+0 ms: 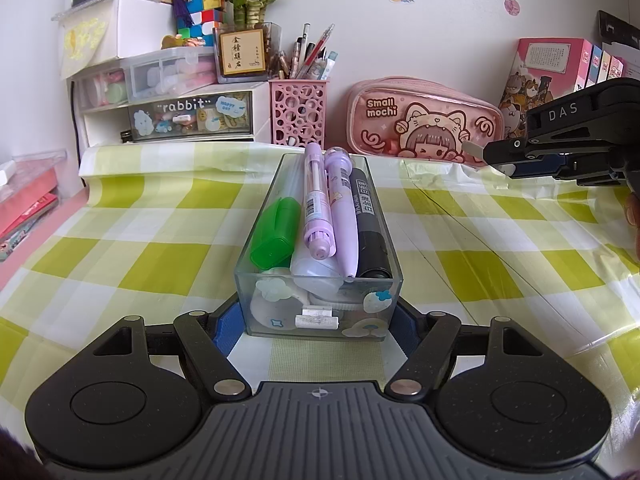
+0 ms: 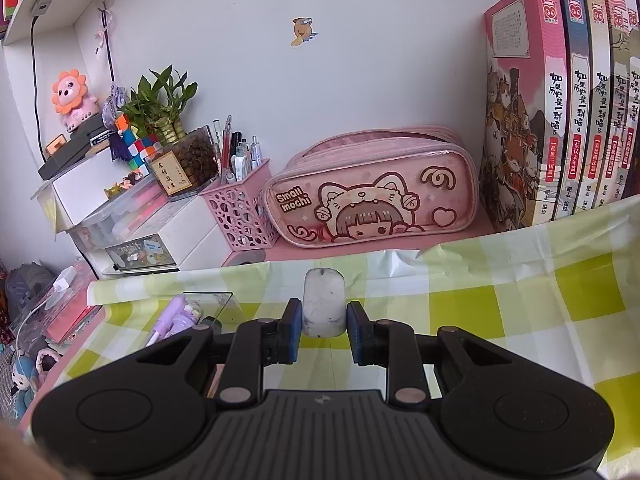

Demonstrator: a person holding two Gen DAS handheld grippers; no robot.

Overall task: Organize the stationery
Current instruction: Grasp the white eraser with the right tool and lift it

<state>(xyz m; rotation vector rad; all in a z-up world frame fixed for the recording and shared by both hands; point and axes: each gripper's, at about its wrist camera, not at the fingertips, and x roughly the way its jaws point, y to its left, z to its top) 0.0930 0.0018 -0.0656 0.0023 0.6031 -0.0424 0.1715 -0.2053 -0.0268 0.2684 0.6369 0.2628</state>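
Your left tool [image 1: 318,322] clamps the near end of the clear tray [image 1: 256,248], steadying it on the desk. Your right tool [image 2: 322,334] grips a smudged white eraser [image 2: 323,304], raised right of the tray, likely bound for it.

Glossy clear plastic box [image 1: 256,240], shiny checked plastic tablecloth [image 1: 500,272], smudged matt eraser [image 2: 323,302].

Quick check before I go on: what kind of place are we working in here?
Most likely a home study desk against a wall. A pink pen holder full of pens, a "Small mochi" pencil case and a row of books stand along the back, and a checked cloth covers the desktop.
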